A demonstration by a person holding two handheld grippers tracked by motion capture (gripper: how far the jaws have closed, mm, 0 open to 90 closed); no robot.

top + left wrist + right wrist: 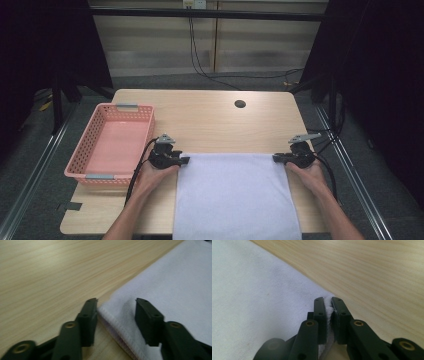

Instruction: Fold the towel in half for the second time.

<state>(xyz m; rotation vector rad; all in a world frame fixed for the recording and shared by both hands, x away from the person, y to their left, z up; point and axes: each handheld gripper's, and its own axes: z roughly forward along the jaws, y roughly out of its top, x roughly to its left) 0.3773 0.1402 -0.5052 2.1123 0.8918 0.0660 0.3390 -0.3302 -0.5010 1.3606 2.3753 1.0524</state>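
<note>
Wooden table (pixel 210 120): both forearms reach up from the bottom edge (hands low), right gripper (pixel 278 158) pinching the white cloth (pixel 235 195) corner, left gripper (pixel 184 160) spread astride the other corner.

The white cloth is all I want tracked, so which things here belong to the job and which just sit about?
In the job:
- white cloth, spread flat on the table
- right gripper, shut on a far corner of the cloth
- left gripper, jaws apart around the other far corner

Lying about:
- pink basket, left of the cloth, nothing in it
</note>
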